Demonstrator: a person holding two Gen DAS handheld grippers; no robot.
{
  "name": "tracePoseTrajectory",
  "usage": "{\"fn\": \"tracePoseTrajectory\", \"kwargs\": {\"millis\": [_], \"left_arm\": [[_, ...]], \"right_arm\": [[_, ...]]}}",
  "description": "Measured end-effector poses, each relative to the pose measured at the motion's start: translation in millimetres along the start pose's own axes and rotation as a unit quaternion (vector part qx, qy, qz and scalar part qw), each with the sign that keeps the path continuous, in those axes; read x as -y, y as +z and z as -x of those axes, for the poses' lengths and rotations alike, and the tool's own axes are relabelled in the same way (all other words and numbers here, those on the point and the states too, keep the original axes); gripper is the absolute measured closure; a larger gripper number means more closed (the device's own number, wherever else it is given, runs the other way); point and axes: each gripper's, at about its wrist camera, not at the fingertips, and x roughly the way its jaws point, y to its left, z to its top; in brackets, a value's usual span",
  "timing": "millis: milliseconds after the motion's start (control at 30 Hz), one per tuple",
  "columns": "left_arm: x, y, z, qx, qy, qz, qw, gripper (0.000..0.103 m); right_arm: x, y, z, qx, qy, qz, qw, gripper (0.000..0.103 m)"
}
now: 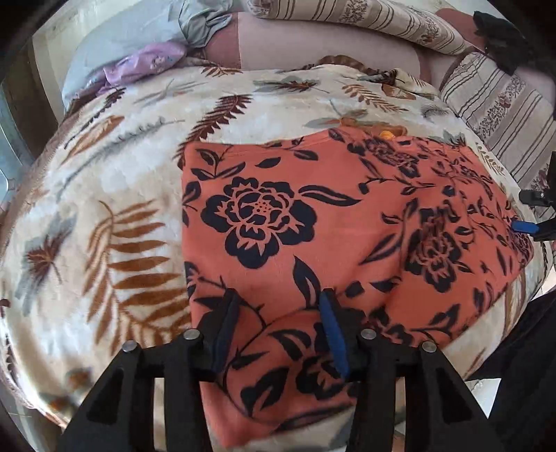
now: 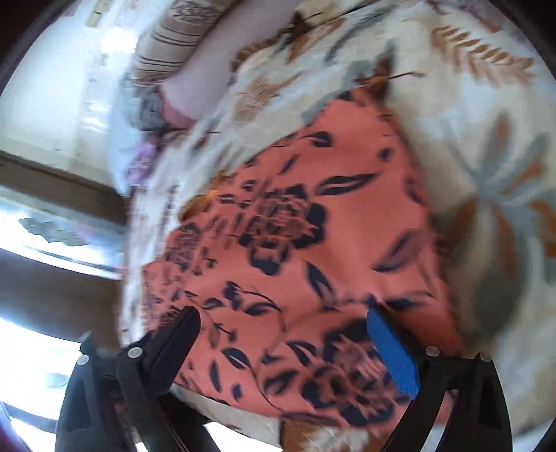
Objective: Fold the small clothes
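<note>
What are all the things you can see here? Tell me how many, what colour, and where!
flowery cloth: one, orange with black flowers, lying on the blanket, near edge bunched up between the left tool's fingers.
blanket: one, cream with brown and grey leaves, covering the bed.
striped cushions: at least two, beige with brown stripes, at the back and back right.
purple cloth: one, lilac, back left beside a pale blue pillow.
grey cloth: one, crumpled, at the back.
left tool: one, black with blue pads, open over the cloth's near edge.
right tool: one, black with a blue pad, open over the cloth.
</note>
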Motion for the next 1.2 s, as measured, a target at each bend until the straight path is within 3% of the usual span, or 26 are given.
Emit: {"fn": "tracePoseTrajectory", "kwargs": {"millis": [33,67,167,200,267,333,433,533,600,667,733,833,1067,1200], "left_arm": [[1,2,7,0.005,0.0,0.0,1.0,0.053],[1,4,14,0.016,-0.007,-0.004,0.9998,0.051],[3,9,21,0.037,-0.052,0.013,0.9979,0.035],[2,12,9,0.017,-0.052,0.018,0.9983,0.034],[6,8,-33,-0.061,-0.011,0.004,0.9981,0.034],[17,9,-18,-0.027,0.006,-0.014,0.9995,0.036],[31,21,25,0.058,-0.059,-0.006,0.9966,0.034],[48,36,28,0.09,-0.059,-0.012,0.9942,0.025],[58,41,-3,0.054,-0.051,-0.002,0.9972,0.023],[63,36,-58,-0.05,-0.02,0.007,0.9986,0.021],[72,32,-51,-0.007,0.007,-0.001,1.0,0.02],[79,34,-40,-0.012,-0.025,0.006,0.9996,0.021],[91,43,-32,-0.003,-0.013,0.015,0.9998,0.021],[103,48,-22,0.003,-0.01,0.008,0.9999,0.021]], "right_arm": [[-4,-3,5,0.003,-0.022,0.008,1.0,0.005],[-10,-9,12,0.006,-0.018,0.023,1.0,0.005],[-13,-28,18,-0.003,0.037,0.03,0.999,0.004],[-10,-35,13,-0.005,0.031,0.032,0.999,0.004],[13,-42,-3,-0.028,-0.018,-0.002,0.999,0.005],[20,-50,18,0.013,0.016,-0.041,0.999,0.005],[17,-67,43,0.029,0.023,-0.058,0.998,0.005],[24,-89,46,0.027,0.048,-0.082,0.995,0.005],[34,-96,33,0.021,0.068,-0.116,0.991,0.005],[45,-104,20,0.02,0.068,-0.146,0.987,0.005],[48,-103,10,0.032,0.076,-0.166,0.983,0.003],[51,-99,13,0.058,0.09,-0.18,0.978,0.003],[67,-82,27,0.117,0.08,-0.215,0.966,0.003],[61,-77,29,0.133,0.067,-0.209,0.967,0.005]]}}
